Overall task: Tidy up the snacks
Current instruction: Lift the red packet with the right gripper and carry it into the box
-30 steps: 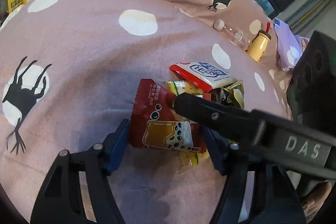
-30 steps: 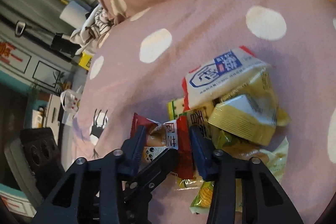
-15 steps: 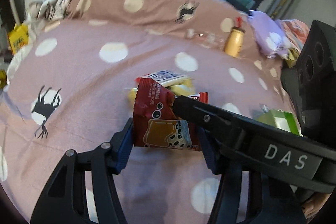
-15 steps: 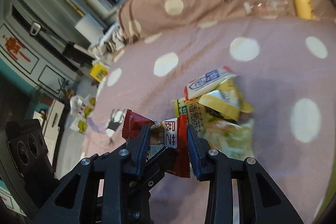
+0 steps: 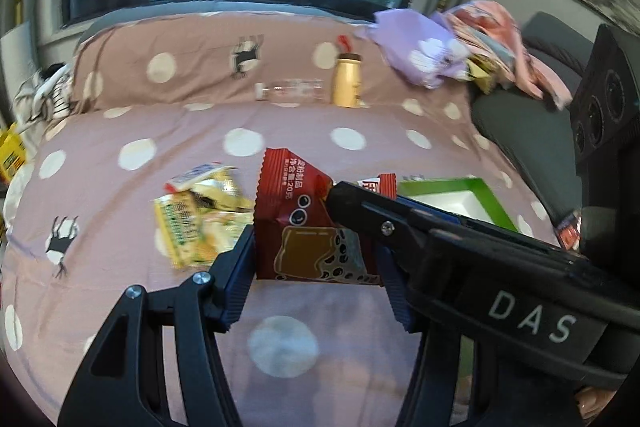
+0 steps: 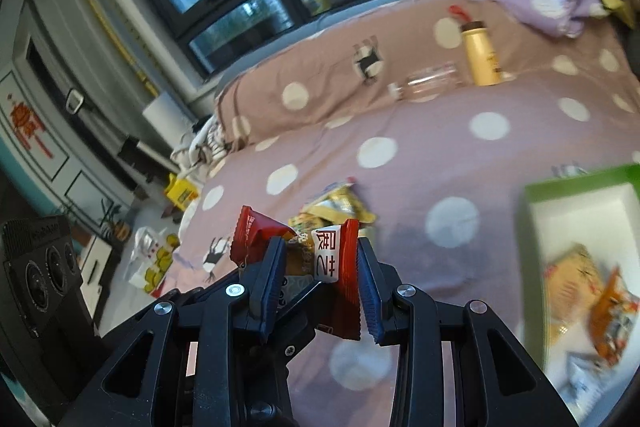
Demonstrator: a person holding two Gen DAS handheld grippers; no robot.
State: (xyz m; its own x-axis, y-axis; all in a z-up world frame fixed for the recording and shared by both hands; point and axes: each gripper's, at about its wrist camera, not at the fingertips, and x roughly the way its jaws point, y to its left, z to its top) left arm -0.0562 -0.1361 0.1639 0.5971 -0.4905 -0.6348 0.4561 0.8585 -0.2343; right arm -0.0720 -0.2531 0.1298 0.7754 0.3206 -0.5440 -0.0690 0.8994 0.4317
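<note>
Right wrist view: we squeeze both grippers [image 6: 318, 285] [image 5: 316, 259] tight on the red snack bag [image 5: 308, 227] and carry it gently to the green box [image 6: 580, 203] at three o'clock.

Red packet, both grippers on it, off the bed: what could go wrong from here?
1. The red packet is shared by the left gripper and the right gripper; if the hands drift apart, it may tear or slip.
2. The right jaws pinch only a folded edge, so it could drop short of the green box.
3. The frames are blurred, so aiming at the box may be poor.
</note>
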